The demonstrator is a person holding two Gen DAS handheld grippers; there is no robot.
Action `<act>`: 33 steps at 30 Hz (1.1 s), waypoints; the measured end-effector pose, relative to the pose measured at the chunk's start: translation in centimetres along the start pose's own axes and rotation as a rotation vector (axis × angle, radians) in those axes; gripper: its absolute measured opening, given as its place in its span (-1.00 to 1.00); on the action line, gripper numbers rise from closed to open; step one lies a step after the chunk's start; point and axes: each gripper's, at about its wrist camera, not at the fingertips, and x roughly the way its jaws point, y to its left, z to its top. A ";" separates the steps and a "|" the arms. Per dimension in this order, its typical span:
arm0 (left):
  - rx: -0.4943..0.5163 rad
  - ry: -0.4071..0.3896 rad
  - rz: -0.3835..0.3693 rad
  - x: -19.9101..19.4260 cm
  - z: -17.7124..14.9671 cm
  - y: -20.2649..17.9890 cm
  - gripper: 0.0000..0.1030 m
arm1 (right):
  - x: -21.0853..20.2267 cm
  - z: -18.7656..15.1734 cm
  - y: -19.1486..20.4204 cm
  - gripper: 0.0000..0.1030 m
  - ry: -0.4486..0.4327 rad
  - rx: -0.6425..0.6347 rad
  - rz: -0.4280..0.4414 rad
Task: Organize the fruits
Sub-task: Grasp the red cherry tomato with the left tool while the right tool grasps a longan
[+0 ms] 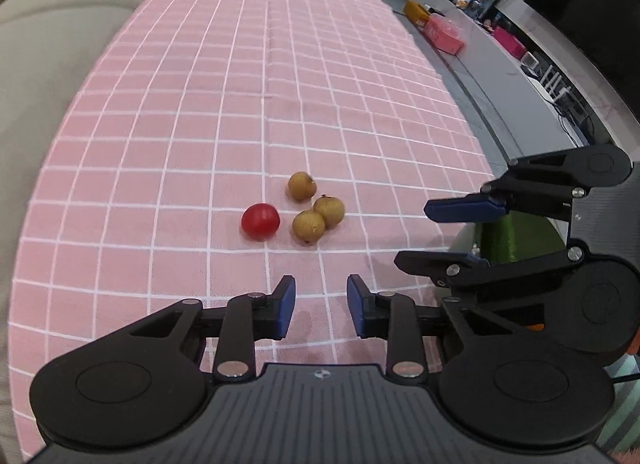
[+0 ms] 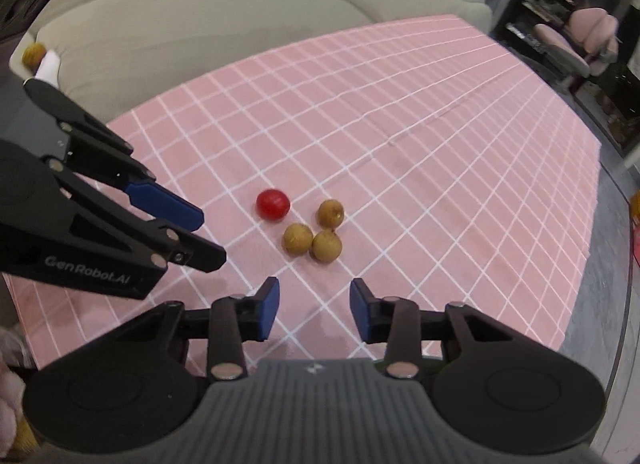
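With the left gripper (image 1: 321, 306) and right gripper (image 2: 314, 309) both parted and empty, we could nudge the round cherry tomato (image 1: 260, 221) (at nine o'clock of the three longans (image 1: 317, 208)) and roll it across the pink checked cloth (image 1: 200, 104).

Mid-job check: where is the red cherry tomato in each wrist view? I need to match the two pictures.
Left wrist view: the red cherry tomato lies just below centre on the pink checked tablecloth, left of the three brown longans.
Right wrist view: the red cherry tomato lies near centre, upper left of the longans.
Shared landmark: the cluster of three longans beside the tomato.
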 end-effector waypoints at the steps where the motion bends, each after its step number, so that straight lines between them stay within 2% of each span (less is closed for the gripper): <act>1: -0.018 -0.004 -0.004 0.2 0.0 0.4 -0.35 | 0.4 0.0 -0.1 -0.35 0.007 -0.005 0.004; 3: -0.062 -0.022 -0.018 0.5 0.0 1.3 -0.37 | 1.4 0.2 -0.3 -0.43 0.020 -0.008 0.012; 13: -0.180 -0.111 0.016 1.1 0.5 3.8 -0.38 | 5.2 1.9 -2.4 -0.43 0.032 0.077 0.065; 27: -0.263 -0.097 0.050 3.7 1.9 4.0 -0.38 | 8.5 2.8 -3.5 -0.43 0.096 0.040 0.100; 33: -0.260 -0.080 0.088 4.5 2.3 3.8 -0.38 | 9.7 2.9 -4.0 -0.43 0.119 0.049 0.155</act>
